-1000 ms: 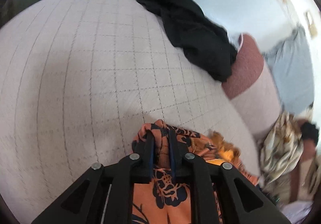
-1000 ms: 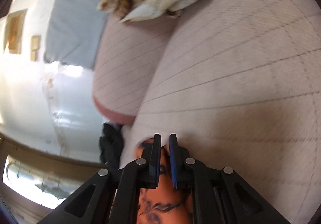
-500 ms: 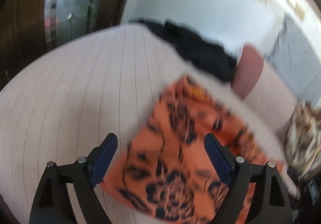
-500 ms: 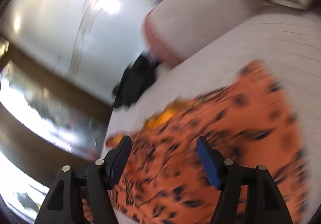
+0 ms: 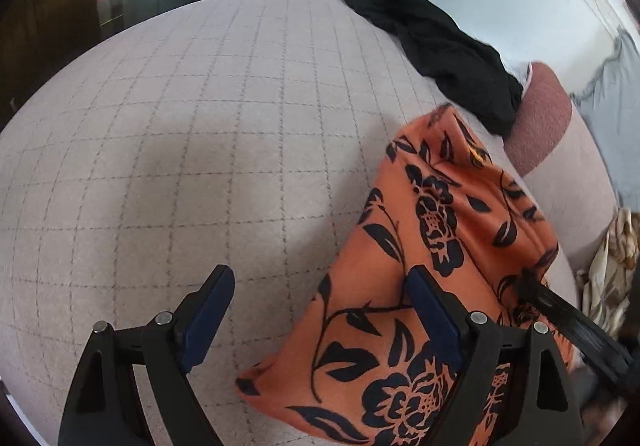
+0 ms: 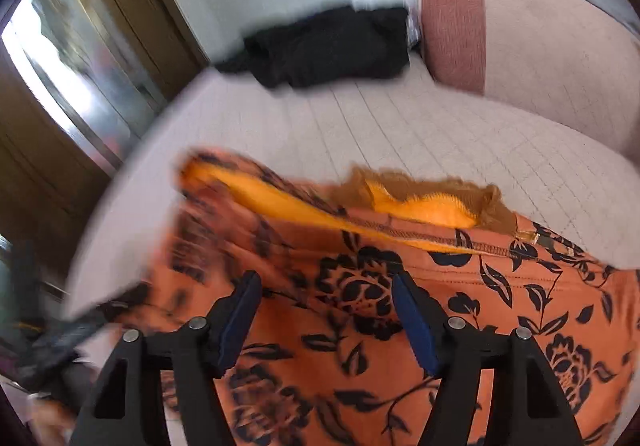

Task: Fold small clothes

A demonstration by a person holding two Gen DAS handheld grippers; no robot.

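Garment: an orange floral garment (image 5: 436, 246) is lying flat on the checked bed cover (image 5: 200, 146), towards the cover's right part in the left wrist view.
Long axis: it is running from the near edge by the grippers up and away towards the black clothing; the far end is narrowing.
Opening: in the right wrist view a zip edge (image 6: 420, 236) with a bright orange lining (image 6: 424, 206) is showing along the garment's far side.
Left gripper (image 5: 316, 310): jaws are standing wide apart, gripping nothing; the right pad is overlapping the garment's edge, the left pad is over bare cover.
Right gripper (image 6: 326, 310): jaws are opening, hanging above the garment, pressing on nothing.
Surroundings: black clothing (image 5: 448, 46) is lying beyond the far end, just beside a pink bolster (image 5: 540, 114); patterned cream cloth (image 5: 608, 266) is lying at the right.
Obstructions: the black clothing is sitting near the garment's far tip.
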